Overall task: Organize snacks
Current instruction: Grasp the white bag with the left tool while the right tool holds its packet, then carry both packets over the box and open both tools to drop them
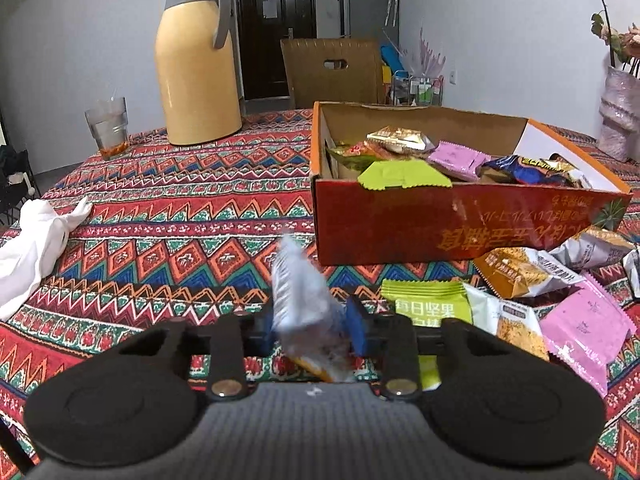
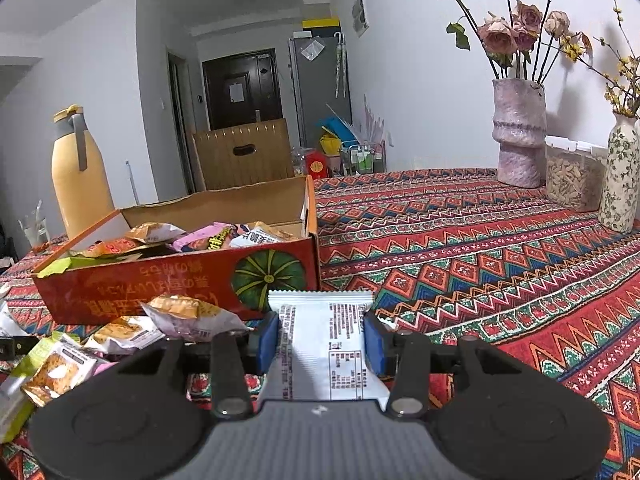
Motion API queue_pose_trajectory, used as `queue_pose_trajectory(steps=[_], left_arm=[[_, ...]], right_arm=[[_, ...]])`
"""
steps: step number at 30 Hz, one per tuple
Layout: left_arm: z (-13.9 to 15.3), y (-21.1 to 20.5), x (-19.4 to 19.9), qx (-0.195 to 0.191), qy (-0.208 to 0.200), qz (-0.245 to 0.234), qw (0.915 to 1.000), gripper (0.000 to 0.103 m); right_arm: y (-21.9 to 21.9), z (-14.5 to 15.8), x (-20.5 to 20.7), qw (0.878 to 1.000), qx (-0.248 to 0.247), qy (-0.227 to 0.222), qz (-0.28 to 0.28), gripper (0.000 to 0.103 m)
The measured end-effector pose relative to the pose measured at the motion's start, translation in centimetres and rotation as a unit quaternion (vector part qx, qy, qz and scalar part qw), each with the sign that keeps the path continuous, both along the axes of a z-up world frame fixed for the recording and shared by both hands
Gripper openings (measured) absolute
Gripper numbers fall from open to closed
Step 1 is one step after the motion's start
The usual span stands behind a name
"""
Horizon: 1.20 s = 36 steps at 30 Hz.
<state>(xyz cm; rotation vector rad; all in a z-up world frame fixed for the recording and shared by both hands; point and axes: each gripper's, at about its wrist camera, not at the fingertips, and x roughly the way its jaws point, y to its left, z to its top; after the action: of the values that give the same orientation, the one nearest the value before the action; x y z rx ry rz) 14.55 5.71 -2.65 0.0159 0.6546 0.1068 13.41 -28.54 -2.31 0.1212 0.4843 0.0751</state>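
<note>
Step in hand, pick-up of loose snacks for boxing: left wrist view, left gripper [image 1: 312, 330] fingers pinched on a blurred pale packet [image 1: 298, 296] near the red carton [image 1: 440, 220]; right wrist view, right gripper [image 2: 320, 338] fingers clamping a white packet [image 2: 324, 336] above the counter [image 2: 500, 248]; next move, seemingly, carrying both over the carton rim and releasing.

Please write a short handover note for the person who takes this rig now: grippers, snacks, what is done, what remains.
Left gripper: shut on a blurred pale snack packet.
Right gripper: shut on a white packet.
The red cardboard box already holds several snacks.
Left to do: put in both held packets, then the loose snack pile on the tablecloth in front of the box.
</note>
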Motion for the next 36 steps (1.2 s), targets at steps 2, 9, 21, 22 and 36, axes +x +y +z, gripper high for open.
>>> queue_pose_trajectory(steps=[2, 9, 21, 22, 36], left_arm=[[0.1, -0.2, 0.0, 0.004, 0.003, -0.005, 1.0, 0.026], [1.0, -0.8, -1.2, 0.01, -0.011, -0.015, 0.9998, 0.024], [6.8, -2.4, -2.1, 0.01, -0.087, -0.032, 0.9956, 0.024], [7.2, -2.7, -1.9, 0.01, -0.093, -0.033, 0.9951, 0.024], [11.3, -6.0, 3.2, -0.021, -0.141, -0.034, 0.9892, 0.024]], right_arm=[[0.0, 0.1, 0.0, 1.0, 0.001, -0.003, 0.001, 0.044], [0.5, 0.9, -0.6, 1.0, -0.012, -0.016, 0.014, 0.044], [1.9, 4.5, -0.6, 0.996, -0.039, -0.06, 0.047, 0.044], [2.2, 4.8, -0.4, 0.996, -0.041, -0.064, 0.05, 0.044], [7.2, 9.5, 4.9, 0.988, -0.044, -0.111, 0.092, 0.044]])
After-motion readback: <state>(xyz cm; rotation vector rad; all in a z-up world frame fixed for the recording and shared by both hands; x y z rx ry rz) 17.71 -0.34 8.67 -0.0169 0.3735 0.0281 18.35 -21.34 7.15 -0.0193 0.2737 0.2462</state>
